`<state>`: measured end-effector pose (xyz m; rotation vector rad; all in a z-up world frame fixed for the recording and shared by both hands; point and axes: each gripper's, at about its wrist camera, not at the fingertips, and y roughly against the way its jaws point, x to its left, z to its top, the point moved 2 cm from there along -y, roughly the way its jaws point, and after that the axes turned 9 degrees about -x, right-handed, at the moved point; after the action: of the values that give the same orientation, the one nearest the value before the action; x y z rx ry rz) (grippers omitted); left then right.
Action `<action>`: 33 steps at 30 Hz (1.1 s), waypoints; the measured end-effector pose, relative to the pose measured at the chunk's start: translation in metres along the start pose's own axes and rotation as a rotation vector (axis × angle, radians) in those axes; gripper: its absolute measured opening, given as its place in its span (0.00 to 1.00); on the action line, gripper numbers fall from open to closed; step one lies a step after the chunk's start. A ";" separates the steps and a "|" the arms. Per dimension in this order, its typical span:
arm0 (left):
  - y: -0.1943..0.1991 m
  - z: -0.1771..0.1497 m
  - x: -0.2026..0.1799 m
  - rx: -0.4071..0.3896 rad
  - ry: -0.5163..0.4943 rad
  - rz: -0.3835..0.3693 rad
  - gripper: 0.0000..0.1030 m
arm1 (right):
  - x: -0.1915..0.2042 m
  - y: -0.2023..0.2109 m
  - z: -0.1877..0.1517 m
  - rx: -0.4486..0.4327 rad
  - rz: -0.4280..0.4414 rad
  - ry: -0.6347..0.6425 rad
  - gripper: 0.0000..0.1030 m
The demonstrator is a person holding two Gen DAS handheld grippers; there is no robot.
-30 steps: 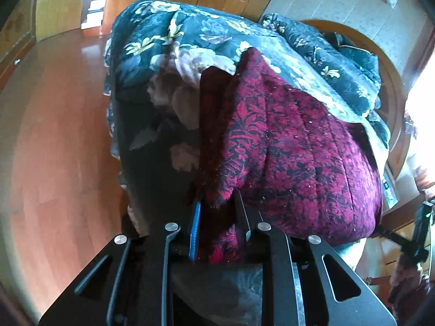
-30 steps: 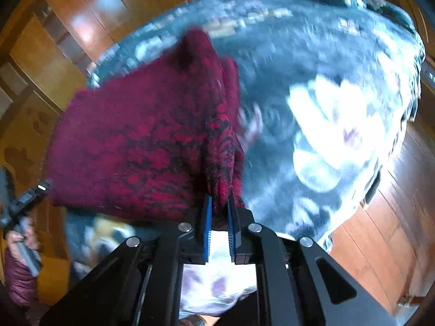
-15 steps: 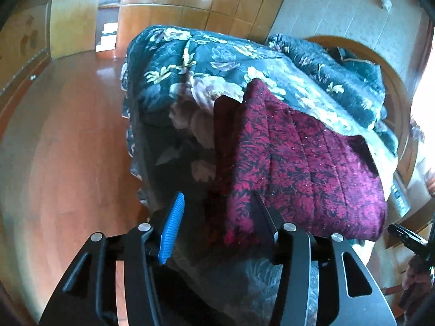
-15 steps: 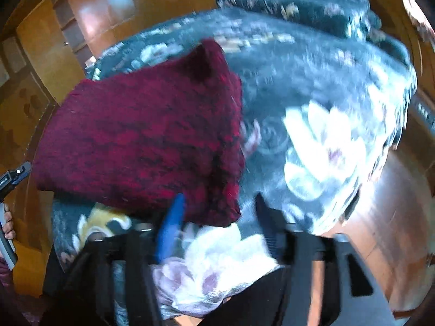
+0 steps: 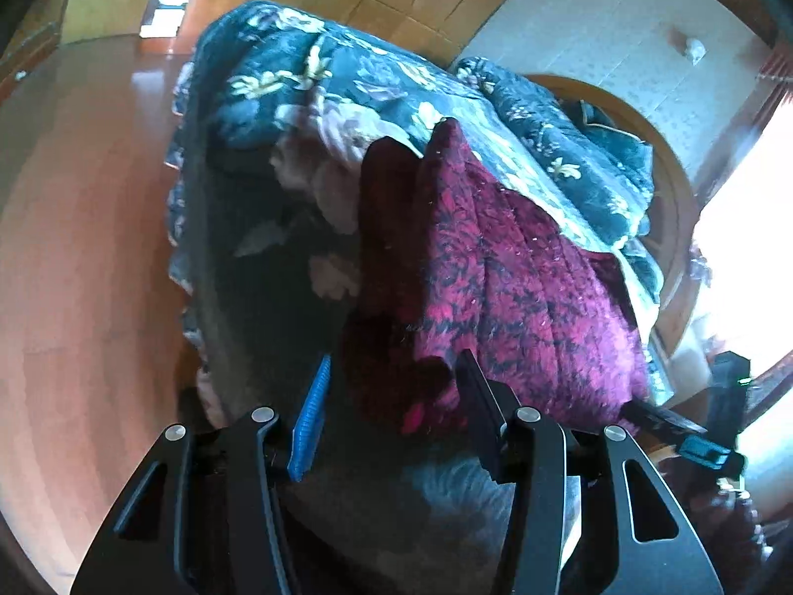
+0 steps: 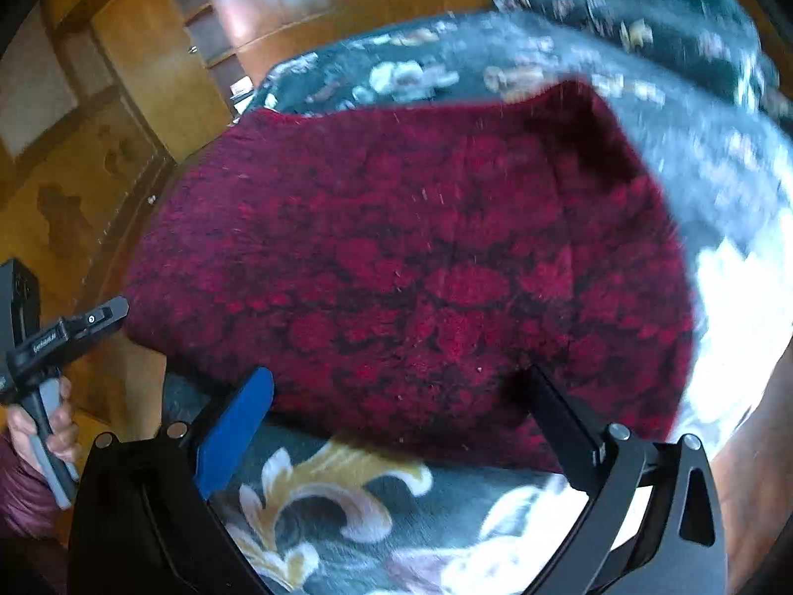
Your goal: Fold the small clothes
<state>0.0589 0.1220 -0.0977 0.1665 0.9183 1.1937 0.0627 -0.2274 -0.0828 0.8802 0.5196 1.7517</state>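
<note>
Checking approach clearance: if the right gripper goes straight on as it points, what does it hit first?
Most likely the near edge of the red garment on the quilt. The right gripper is open, straddling that edge; depth is unclear, so the quilt could come first.

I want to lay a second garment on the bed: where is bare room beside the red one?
Free quilt lies between the red garment and the bed's near edge, and to its right, where the pale flower is. Behind it the pillows crowd the headboard.
</note>
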 end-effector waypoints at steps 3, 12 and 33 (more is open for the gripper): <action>-0.009 0.000 -0.002 0.029 0.003 -0.055 0.47 | -0.014 -0.010 -0.006 0.022 0.033 -0.063 0.98; -0.014 -0.020 -0.007 0.072 -0.111 0.024 0.11 | -0.031 -0.025 -0.005 0.131 0.084 -0.100 0.98; -0.061 0.105 -0.044 -0.006 -0.145 0.019 0.42 | -0.027 -0.024 -0.013 0.080 0.073 -0.094 0.98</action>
<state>0.1724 0.0963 -0.0417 0.2543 0.7877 1.1853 0.0723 -0.2432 -0.1166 1.0438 0.5039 1.7560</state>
